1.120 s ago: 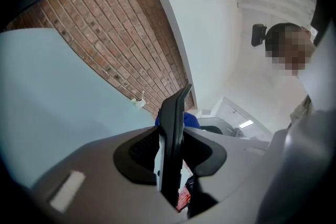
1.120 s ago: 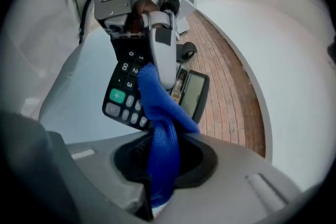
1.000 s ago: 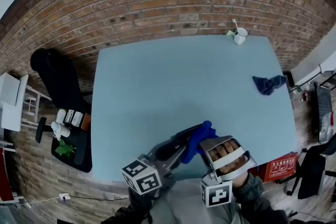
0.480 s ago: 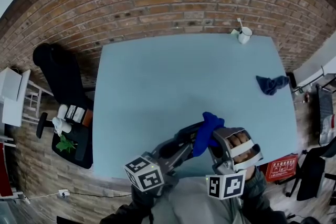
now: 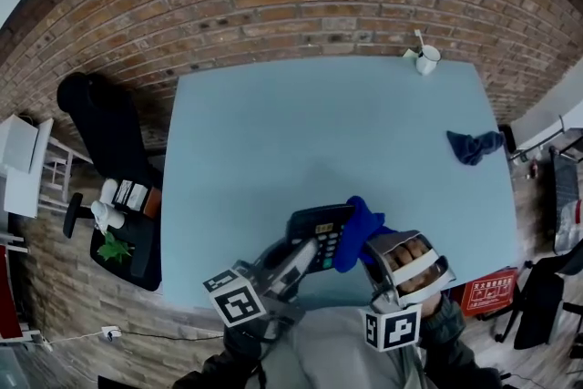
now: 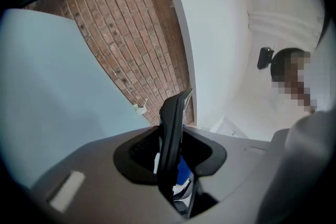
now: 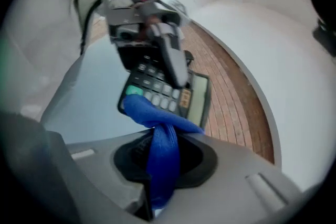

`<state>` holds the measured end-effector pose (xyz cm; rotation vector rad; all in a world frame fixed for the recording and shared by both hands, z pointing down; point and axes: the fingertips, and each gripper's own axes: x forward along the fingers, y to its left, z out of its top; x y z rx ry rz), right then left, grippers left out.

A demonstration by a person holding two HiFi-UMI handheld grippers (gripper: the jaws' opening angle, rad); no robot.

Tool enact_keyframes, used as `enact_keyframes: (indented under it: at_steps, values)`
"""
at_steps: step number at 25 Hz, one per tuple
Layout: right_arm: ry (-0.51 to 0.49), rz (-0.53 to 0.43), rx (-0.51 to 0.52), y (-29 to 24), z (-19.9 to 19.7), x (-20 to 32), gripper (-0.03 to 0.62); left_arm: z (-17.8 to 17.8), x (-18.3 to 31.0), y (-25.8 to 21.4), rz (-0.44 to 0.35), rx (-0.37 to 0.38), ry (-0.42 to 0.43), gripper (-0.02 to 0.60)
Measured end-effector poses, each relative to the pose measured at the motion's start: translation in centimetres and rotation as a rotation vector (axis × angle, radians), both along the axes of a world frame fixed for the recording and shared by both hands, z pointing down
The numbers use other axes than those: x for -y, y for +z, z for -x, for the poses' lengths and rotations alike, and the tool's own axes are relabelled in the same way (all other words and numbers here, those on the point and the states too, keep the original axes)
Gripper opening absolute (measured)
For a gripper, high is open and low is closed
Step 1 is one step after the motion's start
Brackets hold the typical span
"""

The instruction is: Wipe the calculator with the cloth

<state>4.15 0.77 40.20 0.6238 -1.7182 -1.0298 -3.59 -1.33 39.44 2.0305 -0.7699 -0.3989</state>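
Observation:
The black calculator (image 5: 319, 235) is held up over the near edge of the light blue table (image 5: 301, 132), with its keys turned up toward the head view. My left gripper (image 5: 303, 258) is shut on its lower end. In the left gripper view the calculator (image 6: 171, 139) stands edge-on between the jaws. My right gripper (image 5: 366, 252) is shut on a blue cloth (image 5: 359, 230), whose free end lies against the calculator's right side. In the right gripper view the cloth (image 7: 161, 139) rises from the jaws and folds over the lower keys of the calculator (image 7: 170, 93).
A white mug (image 5: 425, 59) with a stick in it stands at the table's far right corner. A second blue cloth (image 5: 472, 146) lies near the right edge. A black chair (image 5: 98, 130) and a shelf of small items (image 5: 123, 223) are left of the table.
The left gripper has rolled, so the calculator's keyed face now shows instead of its dark edge. The blue cloth has stayed against it and shifted slightly up and right.

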Motion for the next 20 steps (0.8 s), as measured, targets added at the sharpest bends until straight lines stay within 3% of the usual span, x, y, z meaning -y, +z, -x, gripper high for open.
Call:
enact_keyframes:
  at_steps: [2,5,12,16,20]
  values:
    - [-0.093,0.016,-0.055,0.6,1.6,-2.7,0.052,0.4,0.4,-0.3,0.003,-0.028,-0.025,0.120]
    - [-0.162,0.066,-0.052,1.3,3.7,-5.4,0.052,0.4,0.7,-0.4,0.005,-0.033,-0.036,0.120]
    - [0.032,-0.004,0.013,-0.6,0.1,0.0,0.052,0.1,0.4,-0.9,0.013,-0.095,-0.034,0.121]
    - [-0.059,0.005,-0.046,0.1,2.8,-2.5,0.052,0.8,1.0,-1.0,0.018,-0.115,-0.075,0.121]
    - [-0.164,0.037,-0.013,0.4,5.6,-5.4,0.052,1.5,1.0,-1.0,0.018,-0.149,-0.101,0.123]
